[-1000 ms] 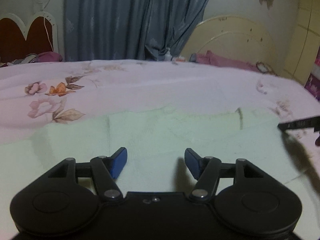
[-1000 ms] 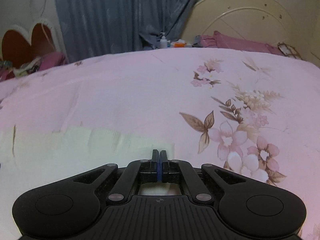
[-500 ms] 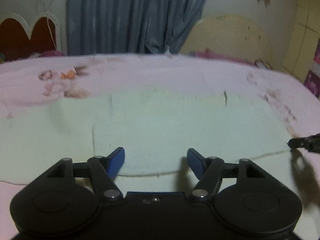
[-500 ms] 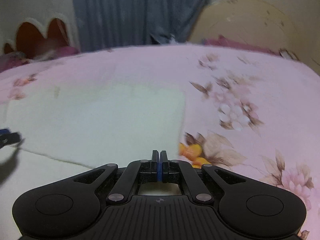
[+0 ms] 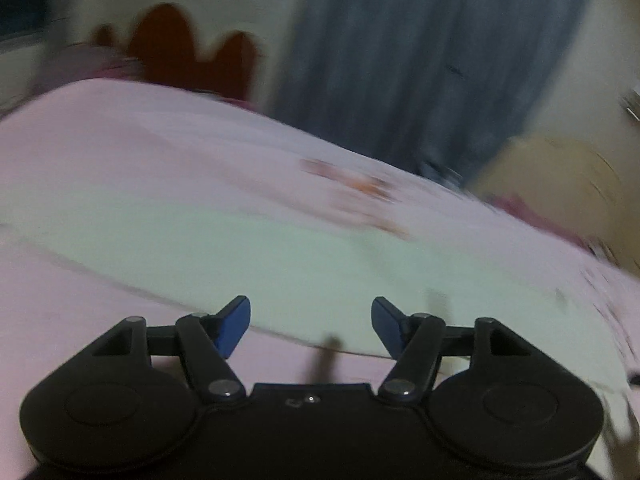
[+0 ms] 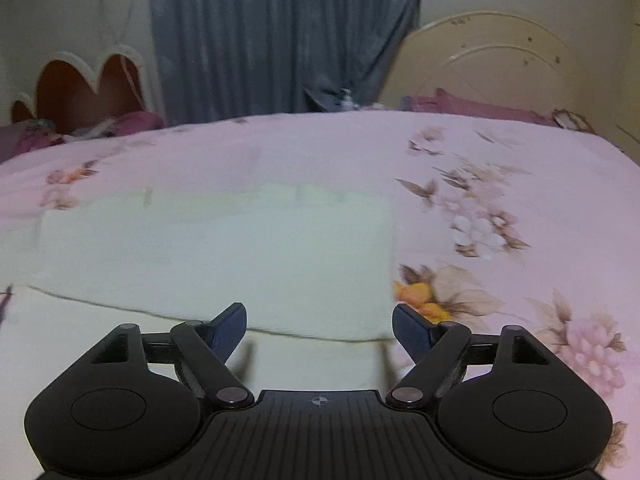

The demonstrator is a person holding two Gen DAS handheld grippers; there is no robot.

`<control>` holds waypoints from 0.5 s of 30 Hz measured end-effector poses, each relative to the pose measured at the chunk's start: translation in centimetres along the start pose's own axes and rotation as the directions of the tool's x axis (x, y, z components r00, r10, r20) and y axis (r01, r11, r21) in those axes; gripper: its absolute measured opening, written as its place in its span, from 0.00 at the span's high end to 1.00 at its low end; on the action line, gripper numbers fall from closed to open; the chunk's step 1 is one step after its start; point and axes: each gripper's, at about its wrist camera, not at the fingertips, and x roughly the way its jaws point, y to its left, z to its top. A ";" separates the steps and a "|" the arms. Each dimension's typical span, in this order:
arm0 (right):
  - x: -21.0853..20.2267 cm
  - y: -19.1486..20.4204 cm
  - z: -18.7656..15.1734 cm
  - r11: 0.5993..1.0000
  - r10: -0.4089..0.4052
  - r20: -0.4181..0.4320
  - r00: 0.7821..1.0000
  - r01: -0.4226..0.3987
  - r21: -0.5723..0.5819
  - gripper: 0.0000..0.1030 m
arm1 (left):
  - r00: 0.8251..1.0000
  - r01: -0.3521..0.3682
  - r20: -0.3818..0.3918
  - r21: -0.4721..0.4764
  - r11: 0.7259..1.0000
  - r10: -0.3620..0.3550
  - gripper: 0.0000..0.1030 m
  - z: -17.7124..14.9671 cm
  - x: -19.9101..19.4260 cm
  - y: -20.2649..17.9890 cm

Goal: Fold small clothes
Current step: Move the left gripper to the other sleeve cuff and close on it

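A pale cream cloth (image 6: 216, 248), soft and flat with one folded layer on top, lies on the bed (image 6: 500, 152) with its pink flowered cover, just in front of both grippers. The right gripper (image 6: 319, 330) has just been opening and its blue fingers (image 6: 230, 326) now stand wide with nothing between them; the left gripper (image 5: 311, 326) is also wide and empty in a blurred view. Behind the bed hang a grey-blue curtain (image 6: 280, 32) and a cream rounded headboard (image 6: 500, 68)
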 end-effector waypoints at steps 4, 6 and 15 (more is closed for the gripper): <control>0.4 1.7 0.0 1.000 0.013 -0.012 1.000 -0.012 0.016 0.43 | 0.992 -0.094 0.068 -0.178 0.980 0.107 0.40 1.3 -1.4 7.4; 0.7 2.4 0.1 1.000 0.016 -0.018 1.000 -0.016 0.020 0.43 | 0.988 -0.109 0.076 -0.276 0.955 0.135 0.42 1.7 -1.6 10.5; 1.5 3.9 1.3 0.999 -0.003 -0.027 1.000 0.004 0.034 0.43 | 0.990 -0.058 0.083 -0.511 0.858 0.116 0.45 2.5 0.2 17.2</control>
